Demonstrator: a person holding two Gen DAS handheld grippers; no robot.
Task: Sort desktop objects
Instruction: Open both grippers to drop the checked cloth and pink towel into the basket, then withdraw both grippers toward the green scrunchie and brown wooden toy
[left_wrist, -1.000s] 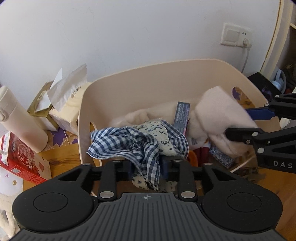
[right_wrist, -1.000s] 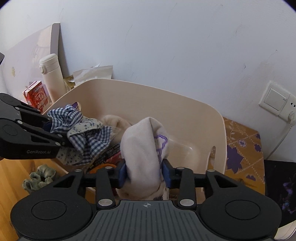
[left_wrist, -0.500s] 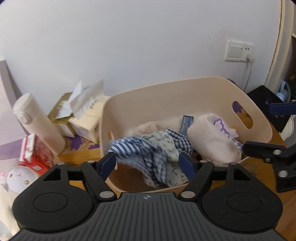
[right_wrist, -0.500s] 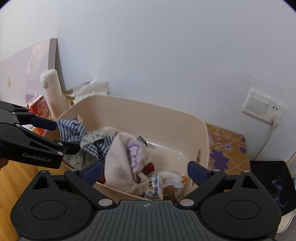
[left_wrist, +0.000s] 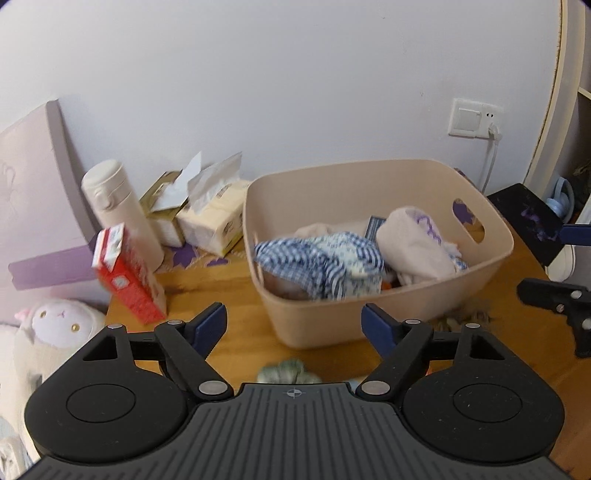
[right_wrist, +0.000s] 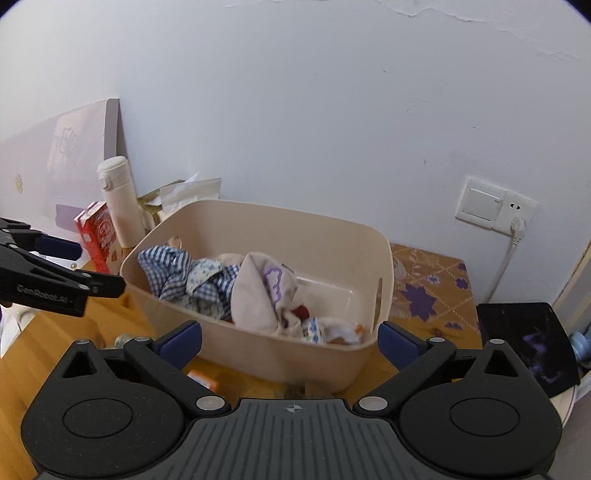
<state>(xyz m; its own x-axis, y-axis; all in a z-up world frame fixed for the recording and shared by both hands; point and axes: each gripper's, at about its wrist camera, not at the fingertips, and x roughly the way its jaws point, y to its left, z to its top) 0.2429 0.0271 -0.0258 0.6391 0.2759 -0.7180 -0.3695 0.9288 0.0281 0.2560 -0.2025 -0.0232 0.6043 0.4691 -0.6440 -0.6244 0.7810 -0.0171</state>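
Both grippers stand in front of the beige basket (left_wrist: 436, 306), and neither one holds anything. The left gripper (left_wrist: 293, 325) has just been opening; its blue-tipped fingers (left_wrist: 210, 325) are now spread wide with only bare wood between them. The right gripper (right_wrist: 290, 341) has also just been opening and stands at its widest, empty too.

The two pieces of cloth lie inside the basket. The blue checked cloth (left_wrist: 321, 264) rests at the near left wall, and the cream cloth with a purple drawing (right_wrist: 262, 291) lies just beside it, toward the middle.

Some things are not sorted yet, I think. A small greenish scrunchie (left_wrist: 288, 371) lies on the wooden surface (left_wrist: 236, 332), almost straight under the left gripper, between its fingers and the camera body. It looks round, so it has no clear long axis. In the right wrist view it shows only as a small piece at the left side, near the left finger. So the left gripper is nearer to it and would probably need to go down and a little back. A small orange thing (right_wrist: 201, 378) lies just in front of the right gripper; what it is I cannot tell.
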